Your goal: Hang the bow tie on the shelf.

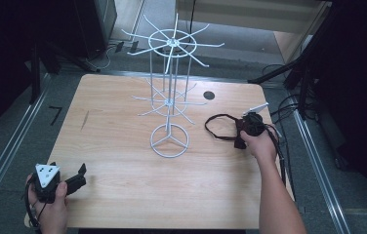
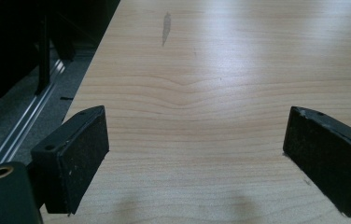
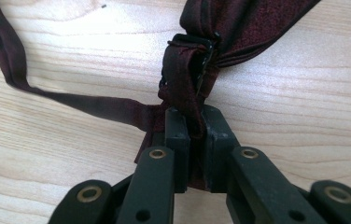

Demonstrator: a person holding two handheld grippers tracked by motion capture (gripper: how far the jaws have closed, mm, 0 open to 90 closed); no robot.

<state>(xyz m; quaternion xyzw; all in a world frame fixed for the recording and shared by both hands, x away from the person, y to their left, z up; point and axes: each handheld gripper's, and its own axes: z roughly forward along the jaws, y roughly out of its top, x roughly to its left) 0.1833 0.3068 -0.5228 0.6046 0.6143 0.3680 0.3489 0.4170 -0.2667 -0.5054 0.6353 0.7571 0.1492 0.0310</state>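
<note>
A dark maroon bow tie (image 1: 240, 139) with a thin neck strap (image 1: 216, 127) lies on the wooden table (image 1: 123, 146), right of a white wire display rack (image 1: 171, 97). My right gripper (image 1: 247, 130) is shut on the bow tie's centre knot (image 3: 190, 74); the strap (image 3: 47, 95) trails off to the left in the right gripper view. My left gripper (image 1: 76, 181) rests at the table's front left corner, its jaws wide apart with bare wood between them (image 2: 197, 154).
The rack's round base (image 1: 170, 140) stands mid-table, its hooked arms (image 1: 172, 44) spreading above. A dark round hole (image 1: 209, 95) marks the table's back right. Metal rails (image 1: 10, 146) run along the floor on the left; cables (image 1: 284, 109) lie at the right.
</note>
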